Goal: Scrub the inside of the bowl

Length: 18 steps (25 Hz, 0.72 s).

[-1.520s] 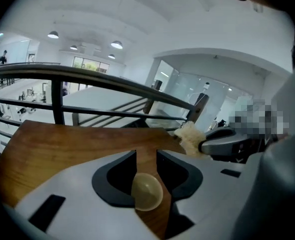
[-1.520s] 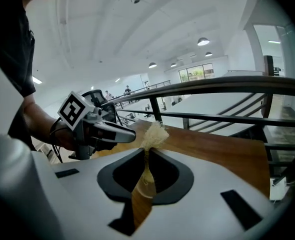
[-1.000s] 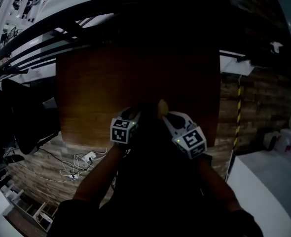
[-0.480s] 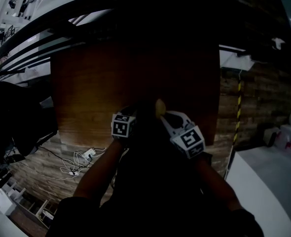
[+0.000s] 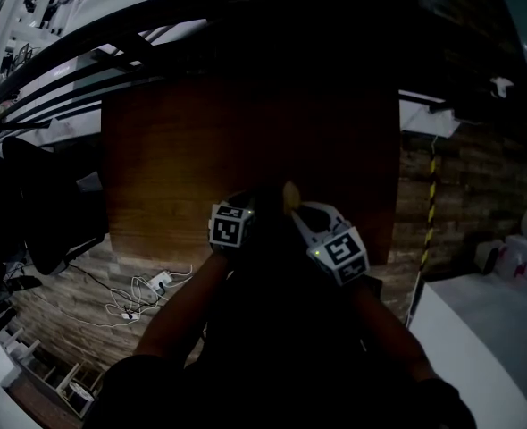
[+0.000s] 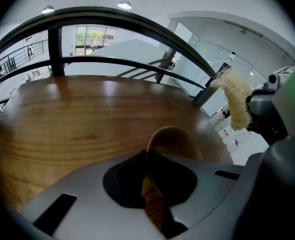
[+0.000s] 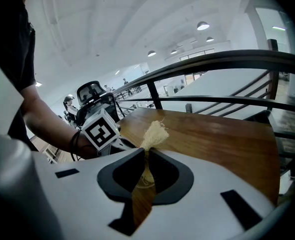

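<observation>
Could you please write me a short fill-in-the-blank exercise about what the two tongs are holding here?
1. The left tongs are shut on the rim of a wooden ____.
2. The pale fibrous scrubber is gripped by the ____ tongs.
3. The table top is made of ____.

Missing words: bowl; right, meaning the right tongs; wood.

Note: the left tongs have just been closing, with the bowl's rim between them.

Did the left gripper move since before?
Yes, slightly: the left gripper sank toward the table, farther from its near edge, its jaws just closing on the bowl's rim.
</observation>
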### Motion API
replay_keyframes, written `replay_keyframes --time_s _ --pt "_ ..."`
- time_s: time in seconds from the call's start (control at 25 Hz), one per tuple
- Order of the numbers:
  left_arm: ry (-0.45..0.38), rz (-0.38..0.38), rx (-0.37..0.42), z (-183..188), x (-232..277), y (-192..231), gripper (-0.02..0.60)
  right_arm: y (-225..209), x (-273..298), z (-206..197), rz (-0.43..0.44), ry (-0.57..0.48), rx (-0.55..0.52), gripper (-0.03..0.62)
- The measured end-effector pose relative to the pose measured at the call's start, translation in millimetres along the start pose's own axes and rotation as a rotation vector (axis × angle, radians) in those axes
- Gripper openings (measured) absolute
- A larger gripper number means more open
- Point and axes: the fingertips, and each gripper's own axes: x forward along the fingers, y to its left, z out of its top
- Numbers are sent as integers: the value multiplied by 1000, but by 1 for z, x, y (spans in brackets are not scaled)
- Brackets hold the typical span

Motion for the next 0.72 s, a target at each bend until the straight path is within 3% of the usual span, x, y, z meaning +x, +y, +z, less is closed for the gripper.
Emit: replay_keyframes --time_s 0.16,0.44,0.72 --pt "-45 -9 -11 13 -31 -10 9 15 4 4 -33 25 -71 37" --pt "-166 12 54 39 -103 -22 9 52 10 19 -148 132 -236 37" --pt "-271 -32 76 38 -180 -34 9 126 23 56 -194 179 -555 37"
